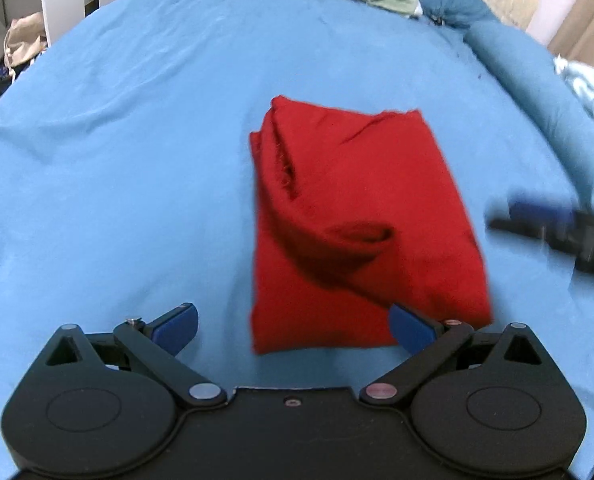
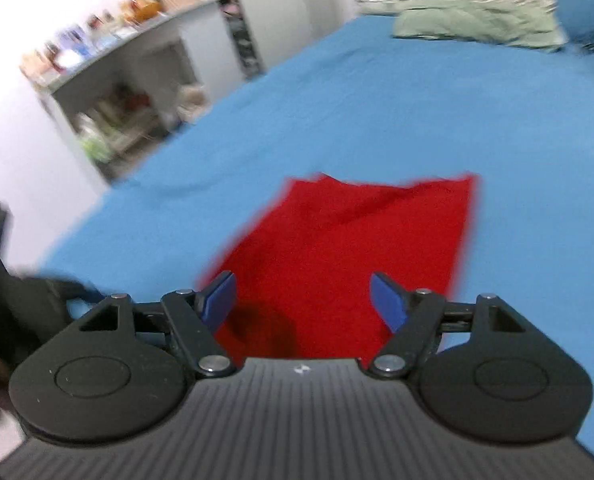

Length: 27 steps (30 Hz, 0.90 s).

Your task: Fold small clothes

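The red cloth [image 1: 361, 224] lies on the blue bed [image 1: 137, 160], already doubled into a rough rectangle, with a loose ridge of fabric bulging across its middle and a ragged seam edge showing along its left side. The left gripper [image 1: 293, 322] hovers at the near edge with its fingers [image 1: 177, 326] wide apart and nothing between them; the right-hand finger sits over the cloth's near right corner. The right gripper [image 2: 303, 300] is likewise spread wide and empty, poised above the near part of the cloth [image 2: 345, 256].

My reading is that a fold has just been laid and the next job is to flatten or fold again. To do that well, press or pinch at the near corners rather than mid-edge, catch all layers together, and carry both corners evenly toward the far edge so the bulge is smoothed out and not trapped. Keep the lift low, since the fabric looks limp and would sag.

Hard to judge: the right view is smeared by motion, so the cloth's edges and any creases are vague there. How many layers the cloth has cannot be told. In the left view the right gripper [image 1: 553, 224] is only a dark blur at the right side. Whether either gripper touches the fabric is unclear
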Each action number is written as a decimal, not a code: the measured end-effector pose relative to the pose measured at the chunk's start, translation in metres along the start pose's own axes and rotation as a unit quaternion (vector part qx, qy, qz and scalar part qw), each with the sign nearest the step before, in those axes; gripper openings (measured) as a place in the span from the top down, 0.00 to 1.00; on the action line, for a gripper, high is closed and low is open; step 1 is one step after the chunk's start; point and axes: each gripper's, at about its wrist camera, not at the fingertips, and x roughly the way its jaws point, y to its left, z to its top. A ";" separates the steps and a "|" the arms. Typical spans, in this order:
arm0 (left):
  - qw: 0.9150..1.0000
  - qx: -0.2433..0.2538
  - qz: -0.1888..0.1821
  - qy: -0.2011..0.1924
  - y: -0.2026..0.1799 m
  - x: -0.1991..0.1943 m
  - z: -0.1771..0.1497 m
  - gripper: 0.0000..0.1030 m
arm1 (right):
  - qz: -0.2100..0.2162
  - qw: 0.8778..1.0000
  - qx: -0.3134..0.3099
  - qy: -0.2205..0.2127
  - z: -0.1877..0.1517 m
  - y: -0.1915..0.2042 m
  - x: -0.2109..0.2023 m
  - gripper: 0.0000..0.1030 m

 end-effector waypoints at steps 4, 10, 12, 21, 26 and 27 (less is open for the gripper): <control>1.000 -0.021 -0.016 -0.002 -0.009 0.009 0.007 0.01 | -0.059 0.998 -0.001 0.031 -0.040 -0.001 0.006 0.13; 0.995 -0.082 -0.053 -0.008 -0.028 0.024 0.027 0.08 | -0.087 0.992 0.082 0.031 -0.086 -0.002 0.023 0.13; 0.994 -0.101 -0.050 -0.011 -0.031 0.027 0.036 0.08 | -0.088 0.992 0.087 0.032 -0.091 -0.001 0.030 0.13; 0.993 -0.115 -0.020 -0.010 -0.023 0.036 0.048 0.11 | -0.103 0.986 0.131 -0.007 -0.095 -0.021 0.024 0.15; 0.992 -0.124 0.001 0.005 -0.002 0.040 0.040 0.11 | -0.131 0.985 0.112 0.024 -0.099 -0.021 0.039 0.16; 0.993 -0.121 0.006 0.010 0.002 0.041 0.038 0.11 | -0.133 0.985 0.109 0.020 -0.099 -0.021 0.039 0.22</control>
